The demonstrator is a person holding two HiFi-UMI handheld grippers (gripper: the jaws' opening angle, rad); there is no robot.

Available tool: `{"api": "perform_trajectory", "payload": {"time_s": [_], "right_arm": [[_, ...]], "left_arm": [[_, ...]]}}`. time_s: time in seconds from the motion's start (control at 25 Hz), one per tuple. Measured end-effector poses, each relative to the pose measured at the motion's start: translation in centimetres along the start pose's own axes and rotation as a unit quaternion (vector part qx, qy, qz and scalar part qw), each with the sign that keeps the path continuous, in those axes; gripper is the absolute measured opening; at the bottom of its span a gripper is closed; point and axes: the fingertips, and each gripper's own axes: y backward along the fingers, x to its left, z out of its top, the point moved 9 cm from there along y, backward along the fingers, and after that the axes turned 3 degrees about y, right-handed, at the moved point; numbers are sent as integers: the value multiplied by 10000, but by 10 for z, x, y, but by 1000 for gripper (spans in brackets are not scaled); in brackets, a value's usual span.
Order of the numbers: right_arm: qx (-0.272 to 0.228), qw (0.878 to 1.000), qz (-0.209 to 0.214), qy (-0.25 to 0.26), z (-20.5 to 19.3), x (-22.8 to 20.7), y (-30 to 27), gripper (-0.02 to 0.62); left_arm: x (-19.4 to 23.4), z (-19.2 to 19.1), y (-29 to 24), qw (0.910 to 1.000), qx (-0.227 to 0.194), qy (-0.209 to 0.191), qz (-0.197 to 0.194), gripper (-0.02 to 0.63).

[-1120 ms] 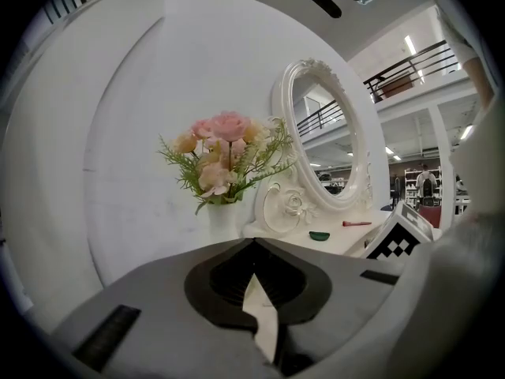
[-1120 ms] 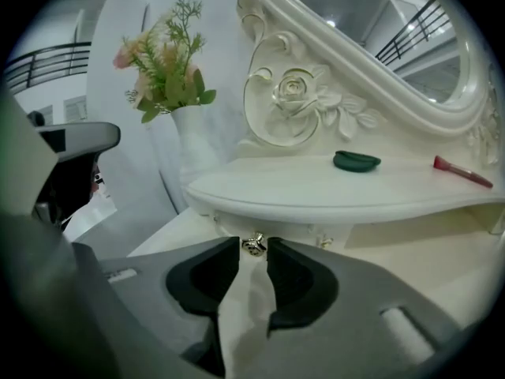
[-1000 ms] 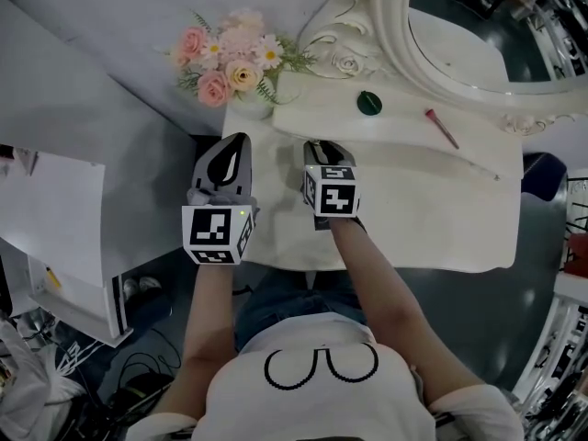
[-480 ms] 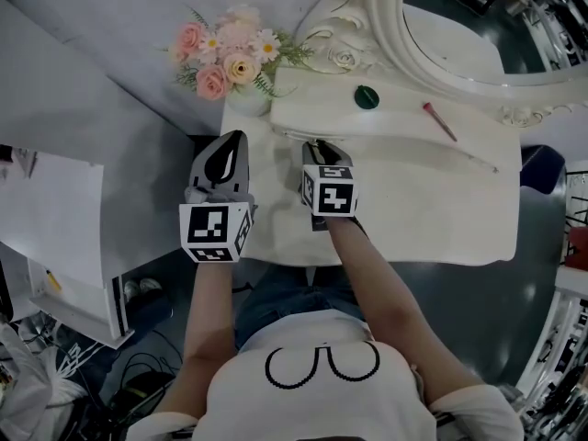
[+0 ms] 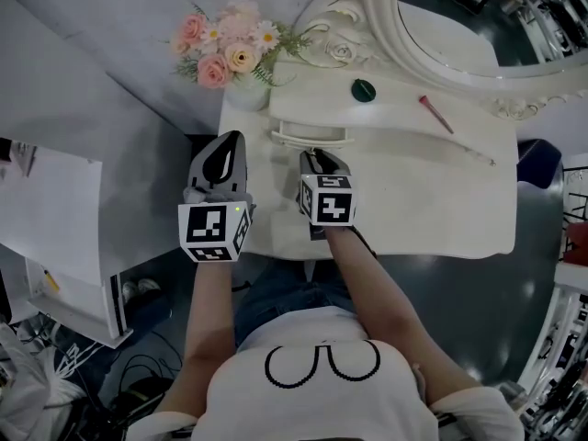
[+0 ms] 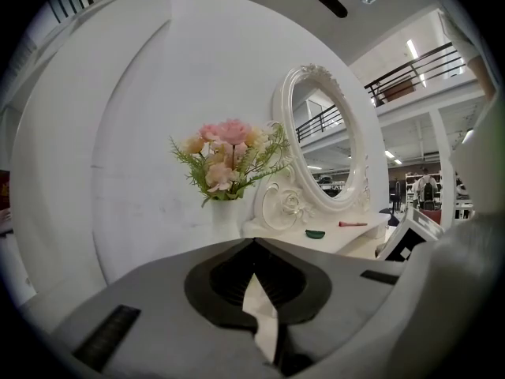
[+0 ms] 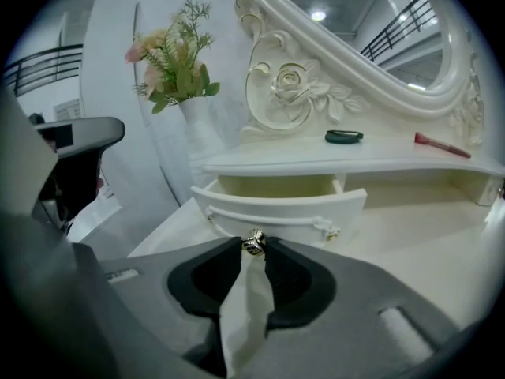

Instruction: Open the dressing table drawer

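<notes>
Drawer knob (image 7: pixel 253 242) tight between jaws of right gripper (image 7: pixel 253 248); left gripper (image 6: pixel 254 251) jaws together, empty.

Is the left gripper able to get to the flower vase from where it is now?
Probably yes: the left gripper points towards the flower vase, and nothing stands between them.

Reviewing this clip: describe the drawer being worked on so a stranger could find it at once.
Start at the big oval mirror in its carved white frame and drop to the raised shelf at its foot. The drawer sits under that shelf's left end, near the flower vase. It alone stands pulled out, its small metal knob pinched by the right gripper.
</notes>
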Motion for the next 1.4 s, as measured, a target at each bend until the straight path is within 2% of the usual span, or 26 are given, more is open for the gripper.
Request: {"api": "perform_trajectory", "payload": {"time_s": [0.6, 0.84, 1.08, 1.12, 1.2, 1.24, 1.4], "right_arm": [[93, 9999, 44, 42, -15, 11, 16, 103], [29, 10000, -9, 15, -6, 10, 37, 123], [-421, 9989, -104, 151, 22, -9, 77, 118], [-515, 9984, -66, 218, 27, -12, 84, 106], [-731, 9966, 18, 390, 39, -19, 99, 16], [-853, 9952, 47, 482, 46, -23, 107, -2], [-1423, 9858, 208, 862, 75, -38, 144, -3]], "left_arm": [[-2, -2, 10, 9999, -40, 96, -46, -2], [-2, 4, 12, 9998, -33, 152, -147, -2], [-11, 18, 13, 9996, -179, 150, -183, -2], [-13, 22, 14, 9995, -216, 134, -183, -2], [-18, 28, 15, 9994, -295, 103, -166, -2], [-20, 32, 16, 9993, -333, 87, -148, -2], [-31, 47, 25, 9988, -489, 6, -23, -2]]}}
